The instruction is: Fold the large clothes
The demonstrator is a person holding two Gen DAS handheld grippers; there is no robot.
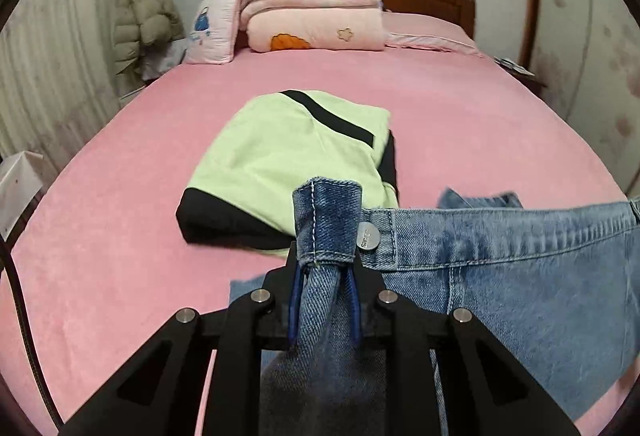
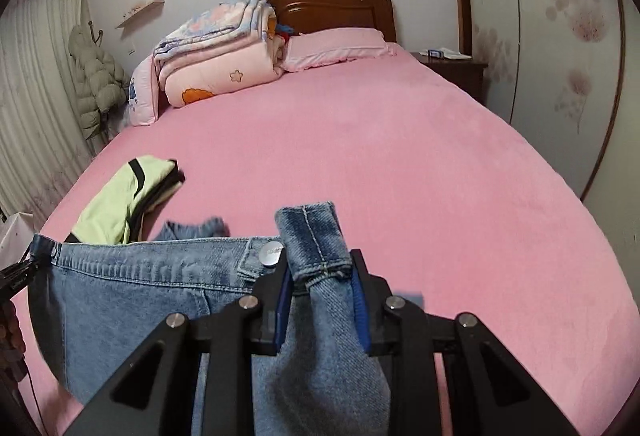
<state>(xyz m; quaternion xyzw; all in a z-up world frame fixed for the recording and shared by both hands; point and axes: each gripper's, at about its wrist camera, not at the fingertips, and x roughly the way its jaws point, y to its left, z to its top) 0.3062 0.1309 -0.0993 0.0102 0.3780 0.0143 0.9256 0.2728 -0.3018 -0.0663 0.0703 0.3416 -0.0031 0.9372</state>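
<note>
The left gripper [image 1: 326,276] has its fingers [image 1: 295,300] pinched on one end of the waistband of the jeans [image 1: 520,276], and the right gripper [image 2: 320,292] has its fingers [image 2: 362,306] clamped on the other end, beside the metal button [image 2: 272,251]. The jeans hang between them above the pink bed [image 2: 400,163], near a folded green top [image 1: 288,155] (already done, it seems). To do this lift well, I would keep both ends level and the waistband taut, so the legs drop straight and clear of the green top before laying them flat.
</note>
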